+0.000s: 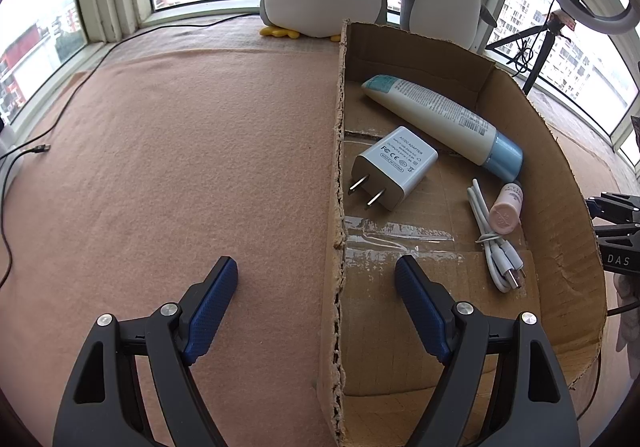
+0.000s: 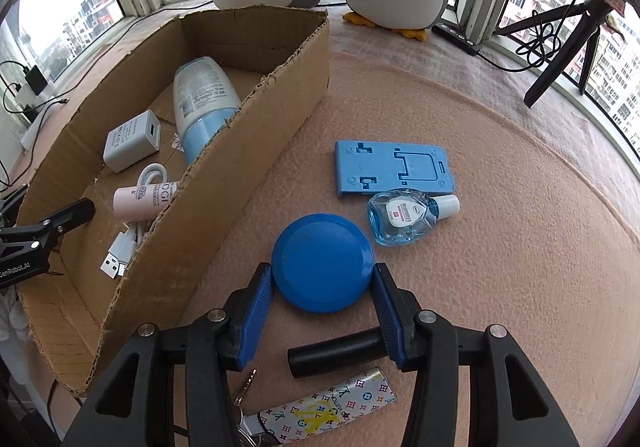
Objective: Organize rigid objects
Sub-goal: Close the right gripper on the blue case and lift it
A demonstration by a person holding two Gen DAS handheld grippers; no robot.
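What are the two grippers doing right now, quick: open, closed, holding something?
Left gripper: open, holding nothing, straddling the cardboard box wall.
Right gripper: open around the blue round disc, fingers beside it; grip cannot be confirmed.

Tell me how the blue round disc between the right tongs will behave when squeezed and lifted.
The blue disc looks like hard plastic, so probably stiff and light. Its smooth curved rim may slip from the right tongs. It lies flat on the felt mat, so rolling seems unlikely.

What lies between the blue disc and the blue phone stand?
In the right wrist view, a small clear eye-drop bottle lies between the disc and the stand, slightly to the right.
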